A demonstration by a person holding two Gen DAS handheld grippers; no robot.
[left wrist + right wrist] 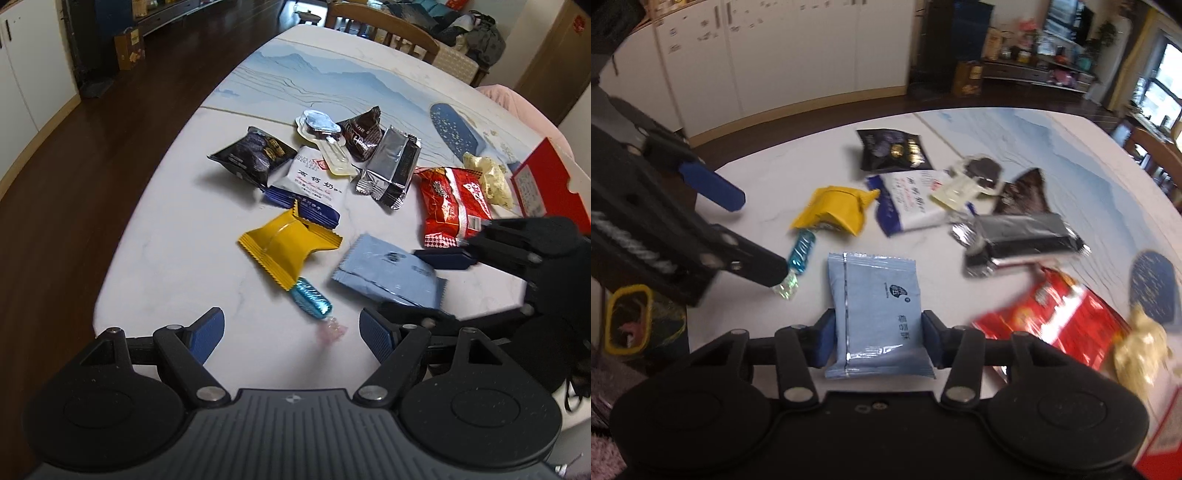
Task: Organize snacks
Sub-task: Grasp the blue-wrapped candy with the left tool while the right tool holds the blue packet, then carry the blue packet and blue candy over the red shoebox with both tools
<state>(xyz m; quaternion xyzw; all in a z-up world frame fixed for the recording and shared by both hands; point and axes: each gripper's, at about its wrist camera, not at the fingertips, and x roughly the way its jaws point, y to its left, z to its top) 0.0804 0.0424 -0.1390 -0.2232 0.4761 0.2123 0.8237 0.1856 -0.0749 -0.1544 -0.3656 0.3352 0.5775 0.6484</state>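
A light blue snack packet (875,299) lies on the white table (166,258), and my right gripper (879,339) is shut on its near end, one pad pressing each side. In the left wrist view the same packet (388,273) sits between the right gripper's fingers (443,258). My left gripper (291,332) hangs open above the table edge, nothing between its pads. Just ahead of it lie a blue foil candy (310,301) and a yellow packet (286,245). The open left gripper (759,236) also shows at the left of the right wrist view.
Further back lie a white-and-blue packet (310,181), a black packet (251,153), a silver-black packet (391,170), a brown packet (362,134) and a red packet (454,206). A red box (546,188) stands at the right edge. Chairs (388,29) stand beyond the table.
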